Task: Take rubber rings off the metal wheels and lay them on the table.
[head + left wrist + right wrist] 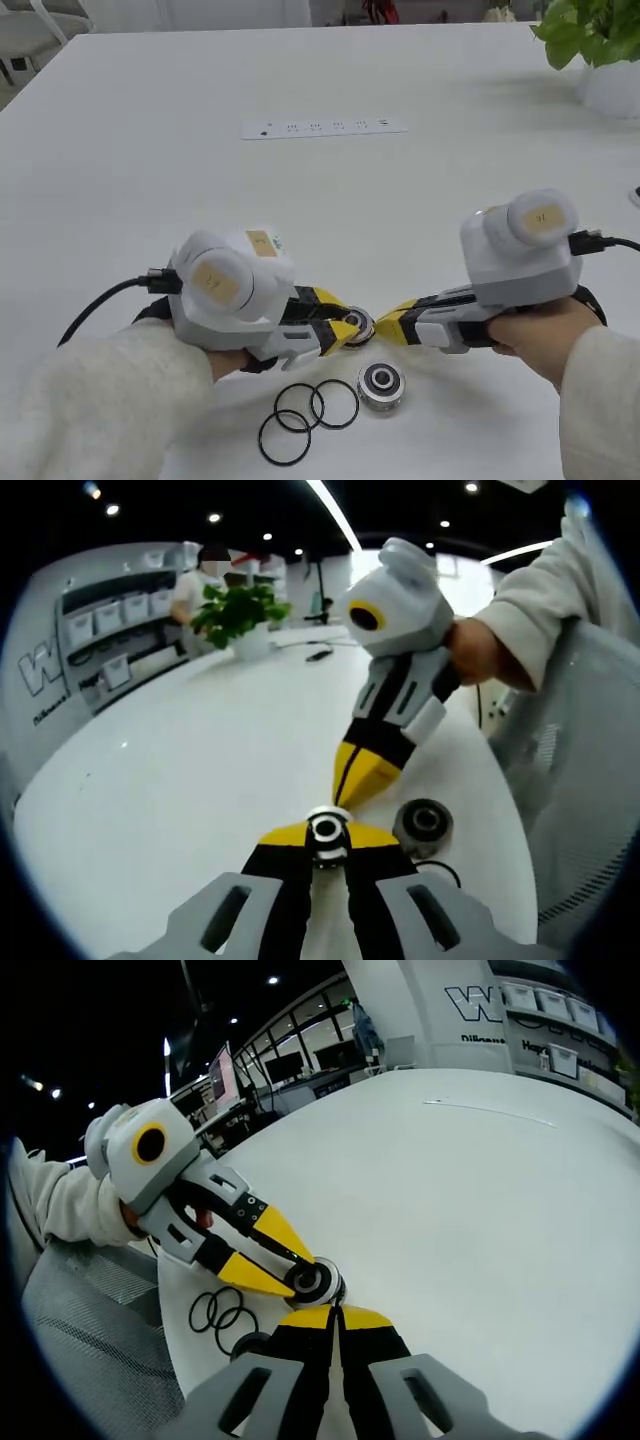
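Note:
A small metal wheel with a dark rim is held just above the table, and my left gripper is shut on it. My left gripper view has that wheel between its yellow-tipped jaws. My right gripper comes in from the right, shut, with its tips against the wheel's edge. Whether it pinches a rubber ring I cannot tell. In the right gripper view its closed jaws meet the wheel. A second wheel lies on the table, with three black rubber rings beside it.
A white power strip lies across the middle of the white table. A potted plant stands at the far right corner. Black cables trail from both grippers. A person stands far behind the table.

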Demonstrator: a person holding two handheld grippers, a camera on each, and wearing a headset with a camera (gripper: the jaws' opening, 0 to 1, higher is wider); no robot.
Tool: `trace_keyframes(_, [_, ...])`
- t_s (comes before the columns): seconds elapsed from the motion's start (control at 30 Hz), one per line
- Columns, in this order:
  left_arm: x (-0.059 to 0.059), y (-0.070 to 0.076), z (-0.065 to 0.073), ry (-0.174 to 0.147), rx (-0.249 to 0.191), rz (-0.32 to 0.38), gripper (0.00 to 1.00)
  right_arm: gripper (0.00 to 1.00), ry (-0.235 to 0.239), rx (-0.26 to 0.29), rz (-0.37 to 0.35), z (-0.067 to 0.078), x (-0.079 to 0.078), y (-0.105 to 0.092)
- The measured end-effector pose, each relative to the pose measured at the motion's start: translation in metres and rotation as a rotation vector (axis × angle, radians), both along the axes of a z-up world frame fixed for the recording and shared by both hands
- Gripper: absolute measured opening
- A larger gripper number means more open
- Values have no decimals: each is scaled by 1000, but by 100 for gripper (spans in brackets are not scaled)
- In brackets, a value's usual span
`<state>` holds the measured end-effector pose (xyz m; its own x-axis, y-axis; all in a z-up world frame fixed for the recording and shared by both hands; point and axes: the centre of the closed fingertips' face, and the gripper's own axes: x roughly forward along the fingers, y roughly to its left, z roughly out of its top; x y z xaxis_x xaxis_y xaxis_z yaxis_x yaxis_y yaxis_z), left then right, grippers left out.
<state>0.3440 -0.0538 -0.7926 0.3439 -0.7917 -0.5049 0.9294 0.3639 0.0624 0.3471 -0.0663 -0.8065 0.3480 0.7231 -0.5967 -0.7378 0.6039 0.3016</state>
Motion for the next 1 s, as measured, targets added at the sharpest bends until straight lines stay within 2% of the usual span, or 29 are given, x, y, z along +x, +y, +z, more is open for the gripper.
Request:
trace_keyframes(0.13, [0, 0, 0, 1, 0, 2, 13, 0, 8, 12, -12, 0, 0, 0])
trace_keyframes(0.33, [0, 0, 0, 0, -2, 2, 13, 0, 34, 66, -47, 5, 1, 0])
trace_keyframes(0.6, [0, 0, 0, -3, -8, 3, 13, 0, 99, 140, -90, 8, 1, 1])
trace_keyframes(0.63, [-1, 0, 0, -18, 1, -5, 13, 0, 109, 148, -98, 8, 1, 3])
trace_keyframes(0.67, [-1, 0, 0, -42, 14, -16, 13, 0, 107, 143, -99, 8, 1, 3])
trace_keyframes(0.7, [-2, 0, 0, -46, 18, -16, 13, 0, 106, 142, -96, 9, 0, 3])
trace_keyframes(1.0, [-1, 0, 0, -39, 16, -3, 12, 0, 115, 147, -97, 14, -2, 8])
